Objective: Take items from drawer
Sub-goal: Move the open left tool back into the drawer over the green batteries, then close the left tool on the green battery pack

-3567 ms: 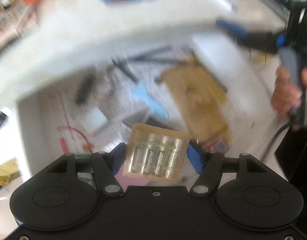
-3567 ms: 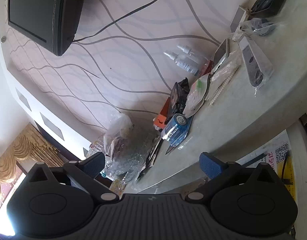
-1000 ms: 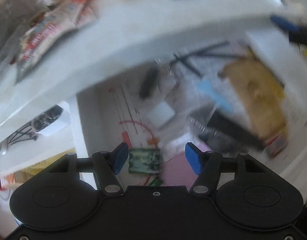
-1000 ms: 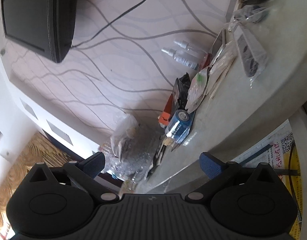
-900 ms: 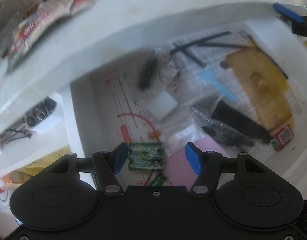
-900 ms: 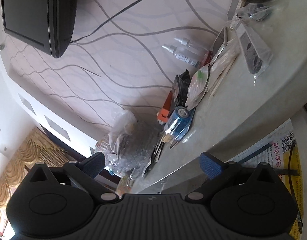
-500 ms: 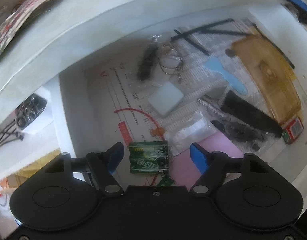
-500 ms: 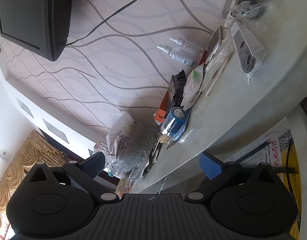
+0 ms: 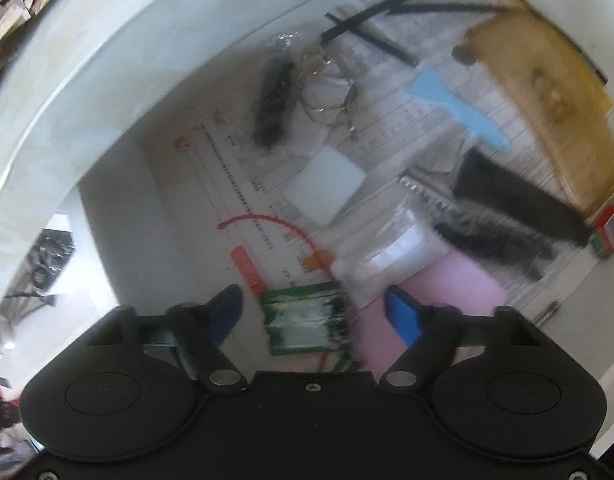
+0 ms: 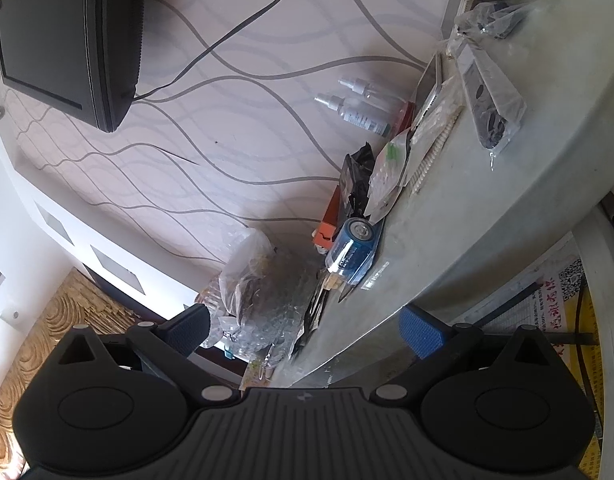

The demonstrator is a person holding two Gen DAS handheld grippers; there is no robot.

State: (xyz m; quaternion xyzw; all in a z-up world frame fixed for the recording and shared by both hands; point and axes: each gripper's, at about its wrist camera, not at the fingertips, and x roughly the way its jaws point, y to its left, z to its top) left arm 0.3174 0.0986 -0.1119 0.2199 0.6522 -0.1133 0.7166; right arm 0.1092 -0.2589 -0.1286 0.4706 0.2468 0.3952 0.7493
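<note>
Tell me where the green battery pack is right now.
Left wrist view: green battery pack lies in the drawer, between the closing left gripper's fingers, beside the pink pad.

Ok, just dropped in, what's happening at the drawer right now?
The left gripper points down into the open drawer, its jaws closing around a green battery pack without pressing it yet. The right gripper is open and empty, aimed along the countertop, where a blue battery pack lies.
</note>
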